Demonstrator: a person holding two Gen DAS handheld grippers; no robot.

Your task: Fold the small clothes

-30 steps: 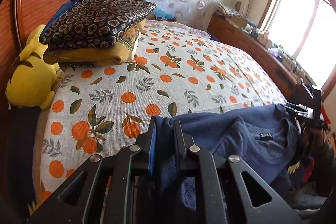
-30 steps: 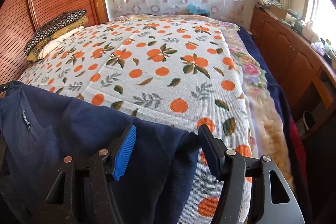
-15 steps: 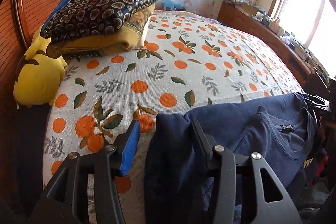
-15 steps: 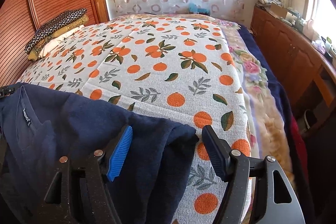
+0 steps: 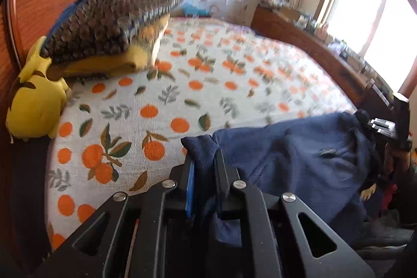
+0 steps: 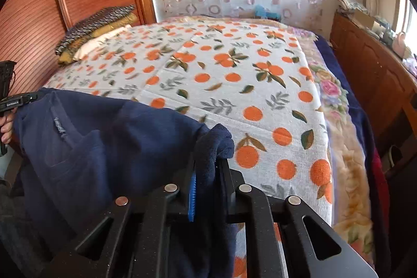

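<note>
Navy top (image 5: 299,163) — soft, fleecy knit, dark blue, neck label showing; stretched between the two grippers over the near edge of the orange-print bedspread (image 5: 182,85). Left gripper (image 5: 204,173) — jaws closing, clamped on one bunched corner. Right gripper (image 6: 208,173) — jaws closing, pinching the opposite corner, cloth hanging below the bedspread's edge.

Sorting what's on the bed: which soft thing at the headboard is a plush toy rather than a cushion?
The plain bright yellow plush toy, lying lowest against the headboard; the stacked cushions beside it are flat and patterned.
</note>
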